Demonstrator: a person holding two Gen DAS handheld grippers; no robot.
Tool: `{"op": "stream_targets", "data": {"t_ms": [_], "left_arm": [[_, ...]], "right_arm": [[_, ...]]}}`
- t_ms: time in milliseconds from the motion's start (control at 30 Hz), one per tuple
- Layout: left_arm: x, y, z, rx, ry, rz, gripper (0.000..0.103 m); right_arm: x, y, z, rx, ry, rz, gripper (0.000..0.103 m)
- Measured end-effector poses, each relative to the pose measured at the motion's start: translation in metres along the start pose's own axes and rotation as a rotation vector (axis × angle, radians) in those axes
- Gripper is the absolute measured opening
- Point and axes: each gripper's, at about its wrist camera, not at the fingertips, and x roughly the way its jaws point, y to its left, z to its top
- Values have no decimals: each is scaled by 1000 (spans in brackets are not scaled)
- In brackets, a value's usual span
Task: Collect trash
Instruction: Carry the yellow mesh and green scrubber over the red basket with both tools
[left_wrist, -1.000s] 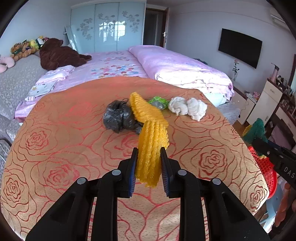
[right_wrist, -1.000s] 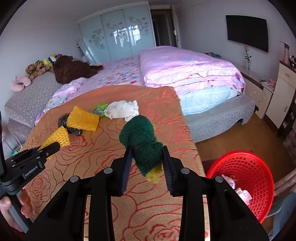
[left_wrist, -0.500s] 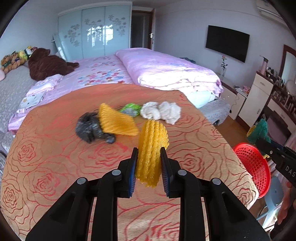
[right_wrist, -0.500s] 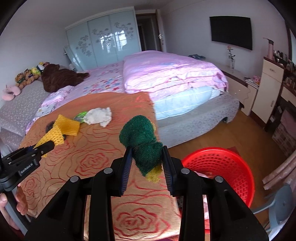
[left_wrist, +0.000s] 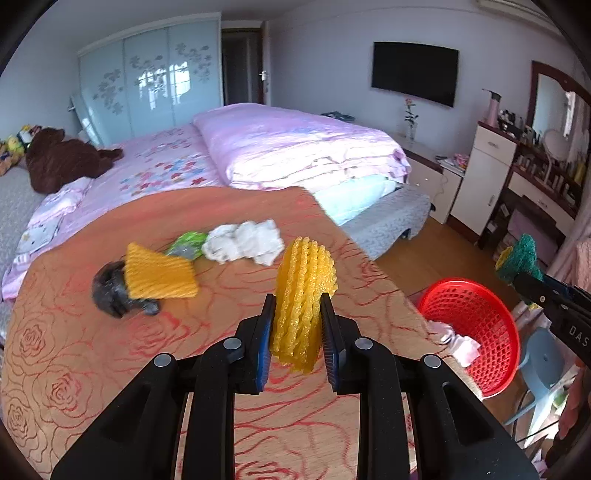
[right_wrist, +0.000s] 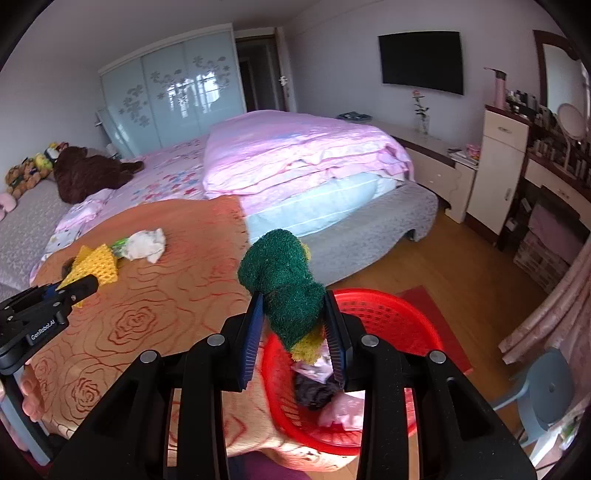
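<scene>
— Yellow foam netting (left_wrist: 303, 295), ribbed and folded, sits squeezed between the two pads of our left claw (left_wrist: 298, 334), which is closed down on it above the table (left_wrist: 110, 369) with its orange rose-patterned cloth.

— And our right claw (right_wrist: 293, 328)?

— Narrowed onto a green scouring sponge (right_wrist: 284, 291) with a yellow underside peeking out at the bottom. We see it above the near rim of the red basket (right_wrist: 406, 325), which stands on the floor just beside the table's edge. In the left wrist view the same sponge (left_wrist: 517, 258) shows off to the right, above and beyond the basket (left_wrist: 476, 332).

— What do we have in the basket?

— Some pale pink crumpled pieces (right_wrist: 340, 410) and a dark wad (right_wrist: 314, 391). We cannot tell what they are made of.

— What lies on the table?

— A second piece of yellow netting (left_wrist: 159, 275) rests partly on a crumpled black bag (left_wrist: 110, 295). Just behind them is a green wrapper (left_wrist: 186, 243), touching a bunch of white tissue (left_wrist: 245, 242). All four lie close together, toward the far side of the cloth.

— Anything of us in view?

— Fingers (right_wrist: 31, 391) at the lower left edge of the right wrist view, under the left claw's black frame. Beyond the table stands a bed (left_wrist: 295, 147) with pink covers.
</scene>
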Motion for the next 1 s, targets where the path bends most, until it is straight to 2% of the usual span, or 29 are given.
{"op": "stream_targets", "data": {"t_ms": [500, 1000], "left_arm": [[13, -47, 8, 61, 17, -88, 22], [29, -86, 6, 96, 52, -169, 22]], "right_arm": [[-13, -43, -6, 66, -14, -65, 32], [-8, -77, -19, 127, 12, -112, 32]]}}
